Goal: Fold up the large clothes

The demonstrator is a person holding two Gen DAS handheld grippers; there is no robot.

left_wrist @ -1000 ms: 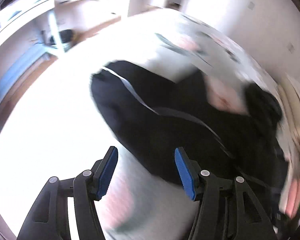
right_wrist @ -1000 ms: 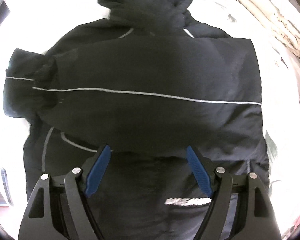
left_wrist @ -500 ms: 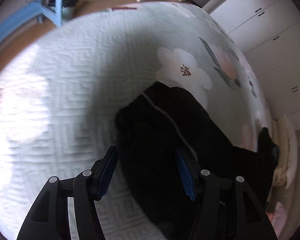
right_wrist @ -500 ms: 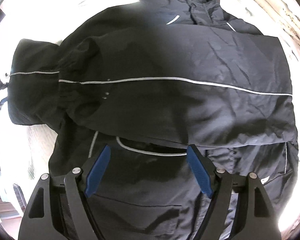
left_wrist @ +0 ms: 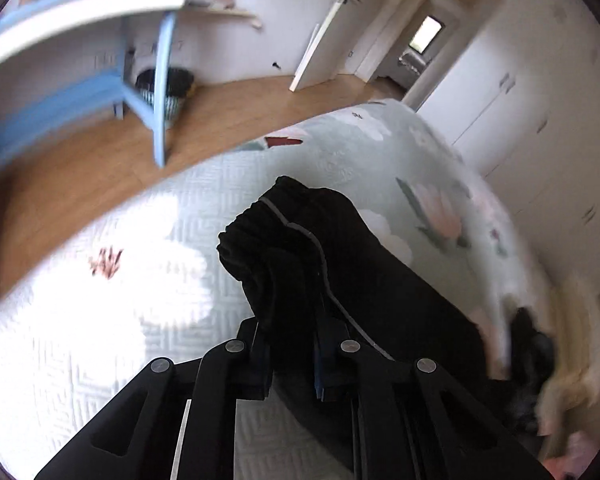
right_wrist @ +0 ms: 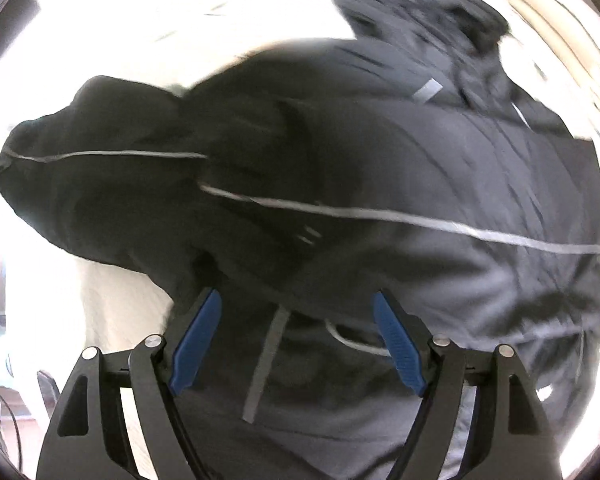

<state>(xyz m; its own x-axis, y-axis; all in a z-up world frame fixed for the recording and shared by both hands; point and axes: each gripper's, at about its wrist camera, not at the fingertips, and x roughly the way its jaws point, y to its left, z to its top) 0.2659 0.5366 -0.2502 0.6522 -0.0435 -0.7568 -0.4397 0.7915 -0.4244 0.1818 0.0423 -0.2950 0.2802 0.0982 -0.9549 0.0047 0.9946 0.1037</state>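
A large black jacket (right_wrist: 380,168) with thin grey stripes lies on a bed; one sleeve is folded across its chest. My left gripper (left_wrist: 292,344) is shut on the cuff end of the other sleeve (left_wrist: 284,240) and holds it lifted off the quilt. That sleeve (right_wrist: 80,168) stretches out to the left in the right wrist view. My right gripper (right_wrist: 296,320) is open and empty, hovering low over the jacket's lower front. The hood (right_wrist: 420,12) lies at the far end.
The bed has a pale green quilt (left_wrist: 380,152) with flower prints. A blue chair (left_wrist: 156,92) and a dark basket (left_wrist: 168,84) stand on the wooden floor (left_wrist: 80,168) beyond the bed's edge. White wardrobes (left_wrist: 520,100) line the right wall.
My left gripper has closed on the sleeve cuff and lifted it; it was open over the sleeve before. My right gripper has moved closer over the jacket, still open.
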